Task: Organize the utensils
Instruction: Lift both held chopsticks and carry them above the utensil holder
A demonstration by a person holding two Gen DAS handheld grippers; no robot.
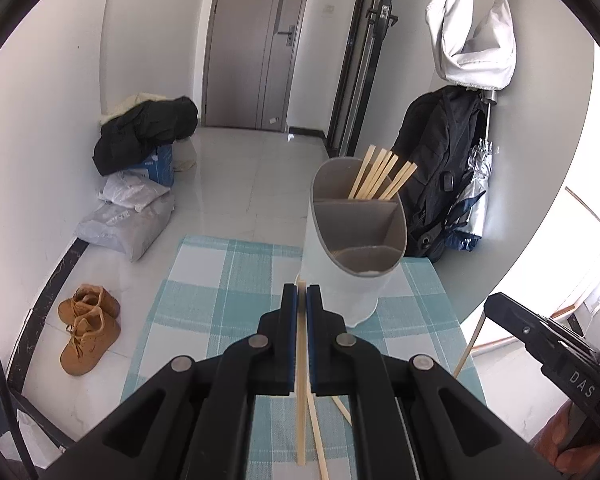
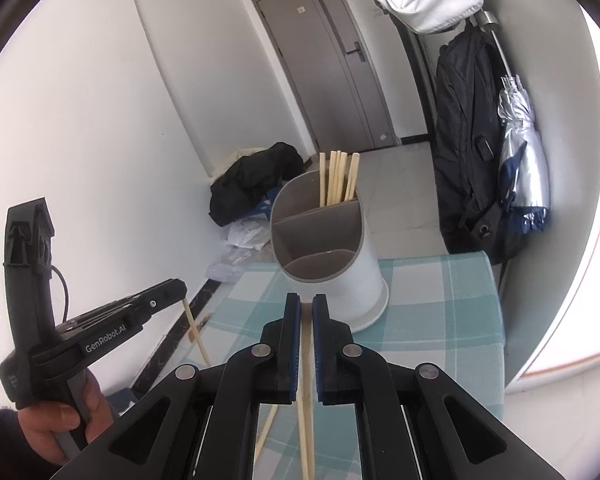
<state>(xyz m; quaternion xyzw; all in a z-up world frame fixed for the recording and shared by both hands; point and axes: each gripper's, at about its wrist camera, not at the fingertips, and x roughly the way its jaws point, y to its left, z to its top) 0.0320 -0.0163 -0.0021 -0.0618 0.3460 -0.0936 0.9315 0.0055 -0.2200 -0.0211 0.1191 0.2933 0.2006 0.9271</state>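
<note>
The left gripper (image 1: pixel 302 294) has its jaws pinching one chopstick (image 1: pixel 301 400), long axis running back along the fingers. The holder (image 1: pixel 354 268) stands on the table (image 1: pixel 228 280) just ahead and slightly right. The right gripper (image 2: pixel 306 304) likewise pinches a second chopstick (image 2: pixel 305 420), the holder dead ahead and about equally near.

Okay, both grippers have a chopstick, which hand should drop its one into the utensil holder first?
Probably the left. In its view the left gripper is right beside the holder, chopstick clamped. The right gripper sits slightly further back. It's close.
</note>
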